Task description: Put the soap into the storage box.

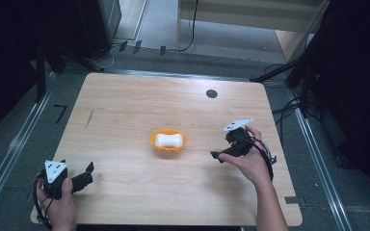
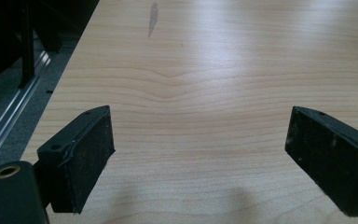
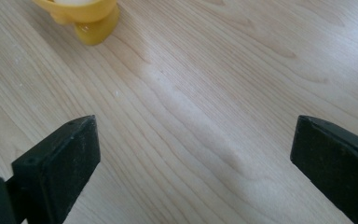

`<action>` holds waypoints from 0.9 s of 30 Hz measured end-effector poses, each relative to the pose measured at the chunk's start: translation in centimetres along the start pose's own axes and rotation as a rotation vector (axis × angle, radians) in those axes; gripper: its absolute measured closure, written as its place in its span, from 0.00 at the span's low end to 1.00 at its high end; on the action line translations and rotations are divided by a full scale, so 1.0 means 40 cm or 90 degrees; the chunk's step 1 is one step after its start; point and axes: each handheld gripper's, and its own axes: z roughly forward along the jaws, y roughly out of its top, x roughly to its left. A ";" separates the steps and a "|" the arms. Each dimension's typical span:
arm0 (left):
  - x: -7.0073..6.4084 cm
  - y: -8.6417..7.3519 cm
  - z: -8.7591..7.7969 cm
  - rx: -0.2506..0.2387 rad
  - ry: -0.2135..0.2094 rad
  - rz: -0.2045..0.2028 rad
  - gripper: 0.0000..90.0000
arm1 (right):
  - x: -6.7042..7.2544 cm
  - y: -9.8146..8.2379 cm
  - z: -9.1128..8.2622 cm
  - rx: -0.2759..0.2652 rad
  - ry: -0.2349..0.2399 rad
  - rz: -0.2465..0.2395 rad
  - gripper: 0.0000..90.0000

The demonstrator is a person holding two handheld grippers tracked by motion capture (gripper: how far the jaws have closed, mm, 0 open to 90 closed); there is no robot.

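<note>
Two hand-held grippers rest apart from an orange bowl (image 1: 168, 140) at the table's (image 1: 125, 106) middle.

A white object (image 1: 168, 139) lies in the bowl. The right gripper (image 1: 215, 155), right of the bowl, and the left gripper (image 1: 90, 167), well away down-left, both gape wide and empty. A careless right-hand approach could knock the light bowl sideways.

Black hand-held gripper (image 1: 220, 156) each hand; grey three-cornered top plates, black cables.
</note>
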 end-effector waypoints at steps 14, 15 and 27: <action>-0.001 0.000 0.000 -0.001 0.000 0.003 0.09 | -0.012 -0.063 -0.027 -0.020 -0.014 0.025 0.00; -0.001 0.000 -0.001 0.000 0.001 0.003 0.09 | -0.012 -0.067 -0.029 -0.020 -0.018 0.025 0.00; -0.001 0.000 -0.001 -0.001 0.001 0.005 0.09 | -0.018 -0.138 -0.051 -0.026 -0.037 0.047 0.00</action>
